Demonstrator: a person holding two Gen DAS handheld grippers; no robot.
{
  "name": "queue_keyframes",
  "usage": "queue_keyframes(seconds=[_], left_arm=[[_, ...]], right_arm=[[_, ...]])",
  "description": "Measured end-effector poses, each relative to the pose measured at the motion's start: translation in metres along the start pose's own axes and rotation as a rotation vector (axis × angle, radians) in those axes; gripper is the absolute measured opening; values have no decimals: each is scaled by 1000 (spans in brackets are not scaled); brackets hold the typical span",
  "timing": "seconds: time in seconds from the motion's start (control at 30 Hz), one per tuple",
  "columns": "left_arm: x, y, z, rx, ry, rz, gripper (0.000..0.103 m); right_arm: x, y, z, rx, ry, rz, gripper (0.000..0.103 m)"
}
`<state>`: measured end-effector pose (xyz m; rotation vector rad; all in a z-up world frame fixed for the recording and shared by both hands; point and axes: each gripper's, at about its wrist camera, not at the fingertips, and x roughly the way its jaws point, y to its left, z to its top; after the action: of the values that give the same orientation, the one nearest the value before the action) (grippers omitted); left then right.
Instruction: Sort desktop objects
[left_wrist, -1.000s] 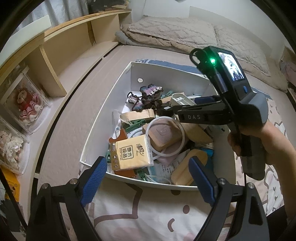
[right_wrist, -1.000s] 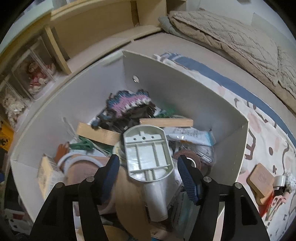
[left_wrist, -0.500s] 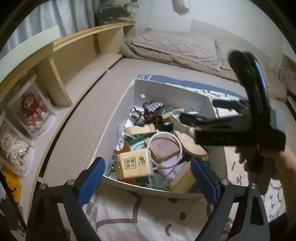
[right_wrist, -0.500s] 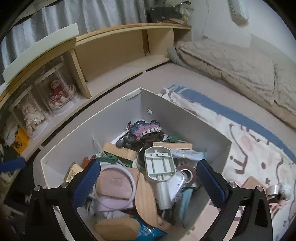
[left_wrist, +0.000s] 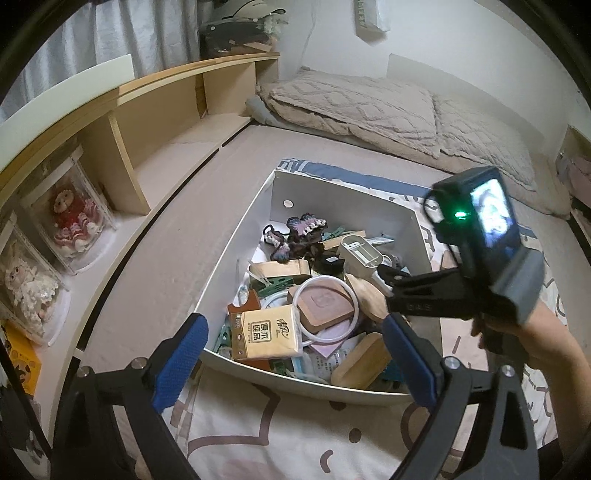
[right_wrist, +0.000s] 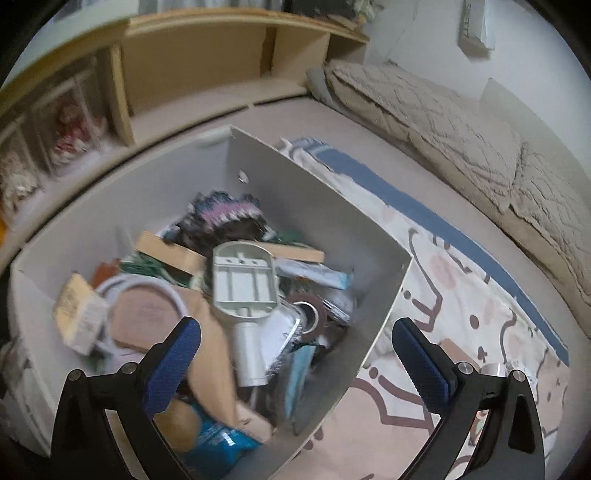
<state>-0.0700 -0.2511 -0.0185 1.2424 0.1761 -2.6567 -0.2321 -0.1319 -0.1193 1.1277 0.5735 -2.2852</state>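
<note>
Both my claws gape wide and empty above the box (left_wrist: 236, 240): left gripper (left_wrist: 295, 363) at the near edge, right gripper (right_wrist: 295, 360) over the right wall, its jaws just sprung apart. I'd drop straight, one item only. One tissue pack (left_wrist: 267, 334), one ring (left_wrist: 327, 308), one grey brush (right_wrist: 243, 288) mid-box.

The left gripper (left_wrist: 295, 354) hangs tilted downward, jaws wide and empty, having just opened. The right gripper (right_wrist: 295, 356), gripped by a hand (left_wrist: 517, 328), likewise gapes empty.
</note>
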Motion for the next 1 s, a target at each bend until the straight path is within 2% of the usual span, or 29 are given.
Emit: queue_keyframes(seconds=[0.1,0.3,0.5,0.77,0.9,1.0], left_arm=[[3,-1,1,6,4,-2,96],[12,1,2,8,23,1,96],[15,1,3,6,28,-3,96],[2,0,9,2,-17,-8,96],[-10,1,10,-12,-49,-4,96],[-22,3,9,-30,-82,3,96]], right_arm=[[13,-3,3,34,20,11,103],[27,2,4,1,52,-35,103],[23,-5,6,30,38,11,103],[-37,-2,12,48,-86,137,103],[-79,4,9,7,-166,139,103],[-105,5,0,-17,-189,142,103]])
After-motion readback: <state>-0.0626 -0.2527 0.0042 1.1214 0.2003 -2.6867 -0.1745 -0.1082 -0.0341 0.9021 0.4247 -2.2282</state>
